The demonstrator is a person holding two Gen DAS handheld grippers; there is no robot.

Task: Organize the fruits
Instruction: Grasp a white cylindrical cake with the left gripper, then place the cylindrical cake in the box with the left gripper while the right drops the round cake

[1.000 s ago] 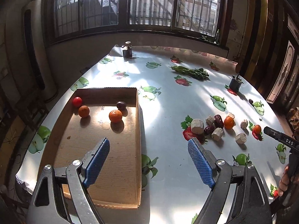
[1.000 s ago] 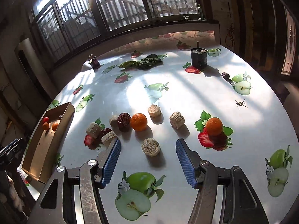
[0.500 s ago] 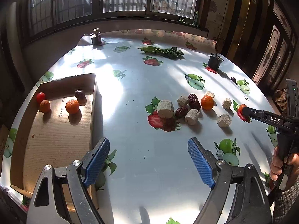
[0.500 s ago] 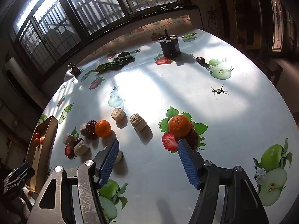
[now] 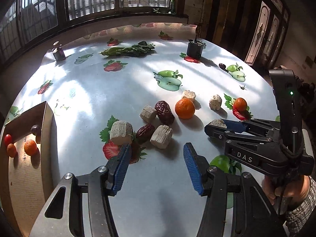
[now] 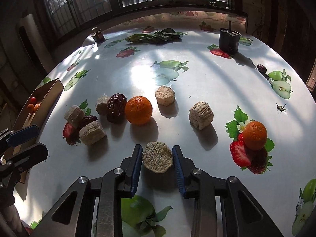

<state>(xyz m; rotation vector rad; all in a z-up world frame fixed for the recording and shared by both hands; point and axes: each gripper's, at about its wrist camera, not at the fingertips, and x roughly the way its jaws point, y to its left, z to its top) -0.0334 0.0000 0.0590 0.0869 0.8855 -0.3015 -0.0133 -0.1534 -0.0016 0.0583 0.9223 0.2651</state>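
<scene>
My right gripper [image 6: 157, 155] is shut on a beige fibrous chunk [image 6: 157, 156] resting on the table; it also shows in the left wrist view [image 5: 216, 126]. My left gripper [image 5: 156, 158] is open and empty, just in front of another beige chunk [image 5: 161, 136] and a dark date [image 5: 145, 131]. Two oranges lie on the table [image 6: 138, 110] [image 6: 254, 135]. More chunks [image 6: 201, 114] [image 6: 164, 95] and a large date [image 6: 116, 107] lie around them. A cardboard tray [image 5: 23, 177] at the left holds small fruits [image 5: 30, 147].
A dark pot [image 6: 229, 39], green vegetables [image 6: 156, 36] and a small jar [image 6: 98, 36] stand at the far side. A single date [image 6: 262, 68] lies at the right. The table [image 6: 197, 75] has a glossy fruit-print cloth. An insect [image 6: 280, 107] sits near the right edge.
My left gripper swung right from the tray toward the fruit pile and narrowed. My right gripper moved back left and closed on the beige chunk.
</scene>
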